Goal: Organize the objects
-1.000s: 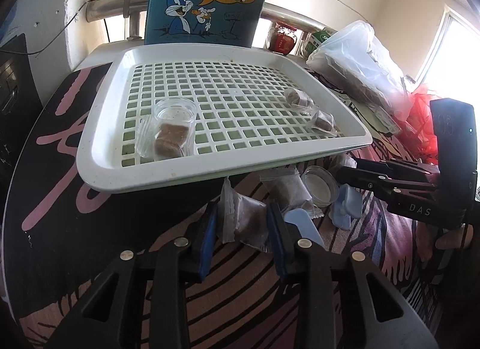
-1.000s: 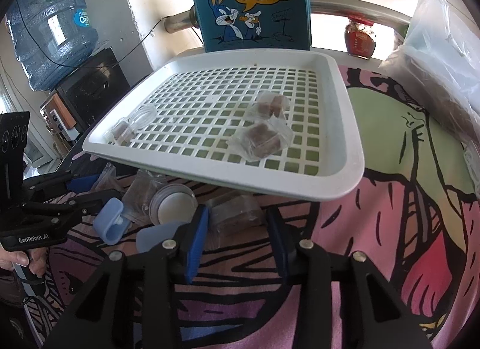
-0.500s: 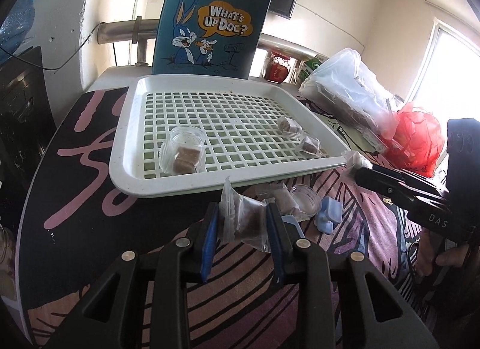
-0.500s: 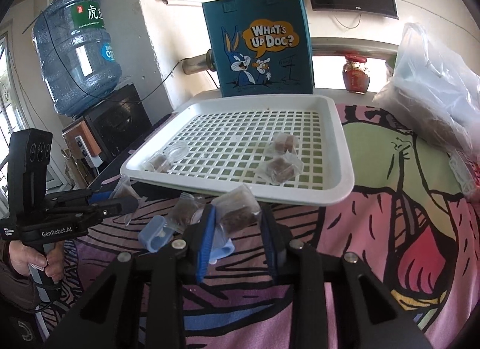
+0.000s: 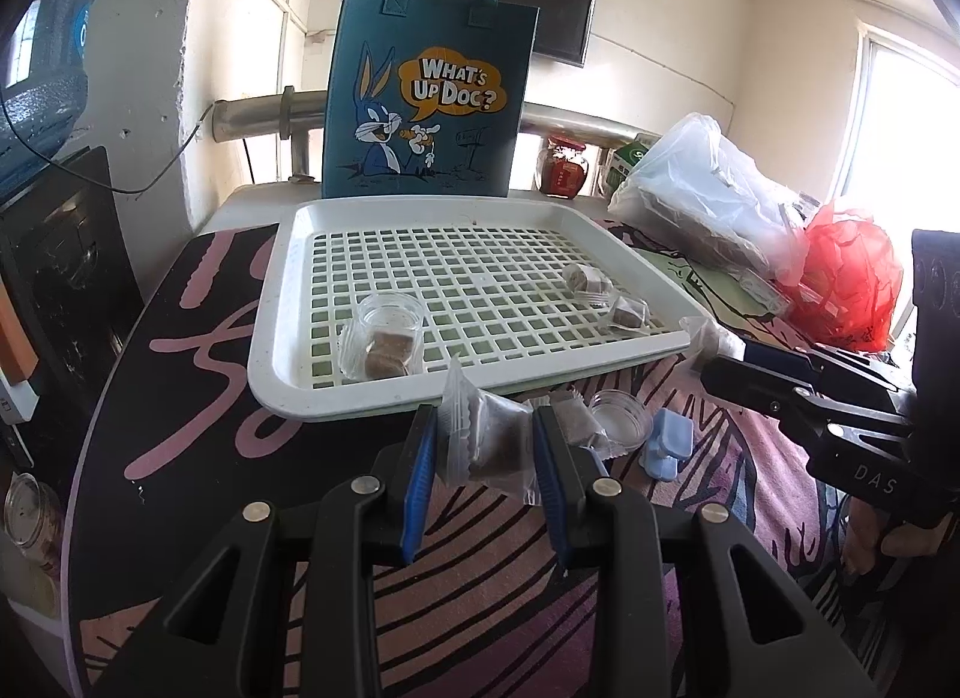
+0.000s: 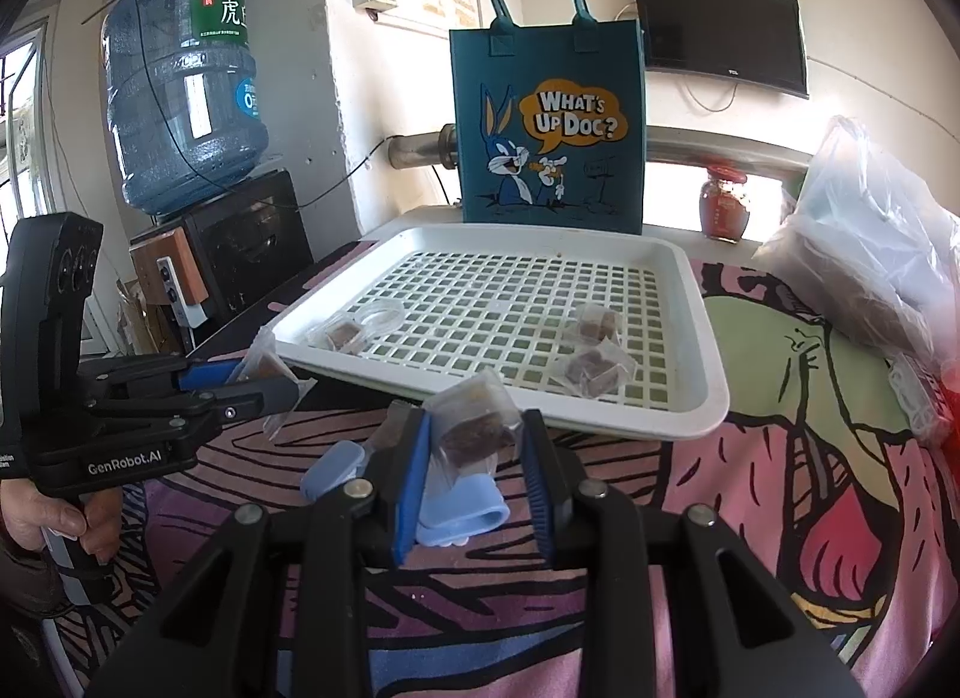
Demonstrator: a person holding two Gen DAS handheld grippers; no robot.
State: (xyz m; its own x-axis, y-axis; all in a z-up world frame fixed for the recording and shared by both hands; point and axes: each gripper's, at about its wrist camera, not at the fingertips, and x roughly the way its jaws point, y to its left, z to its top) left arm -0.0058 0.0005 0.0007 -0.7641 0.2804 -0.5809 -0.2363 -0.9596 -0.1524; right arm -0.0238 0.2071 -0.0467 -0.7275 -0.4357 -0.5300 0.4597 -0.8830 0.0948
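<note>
A white slotted tray [image 5: 312,398] [image 6: 696,398] lies on the patterned table. It holds a clear cup with a brown cube [image 5: 387,341] [image 6: 360,326] and two clear packets of brown cubes [image 5: 606,296] [image 6: 594,365]. My left gripper [image 5: 483,452] is shut on a clear packet of brown cubes [image 5: 498,446], held above the table before the tray's near edge; it also shows in the right wrist view [image 6: 264,374]. My right gripper [image 6: 474,446] is shut on another such packet [image 6: 474,428], also held up before the tray; it shows in the left wrist view [image 5: 714,350].
A blue "What's Up Doc?" tote bag [image 5: 426,92] [image 6: 549,122] stands behind the tray. On the table before the tray lie a packet [image 5: 576,428], a clear lid [image 5: 621,425] and blue clips [image 5: 666,446] [image 6: 462,509]. Plastic bags [image 5: 708,194] lie at the right, a water jug [image 6: 180,92] at the left.
Both grippers have risen and drawn back from the tray, each carrying its packet up off the table. The right gripper closed on its packet and lifted it.
</note>
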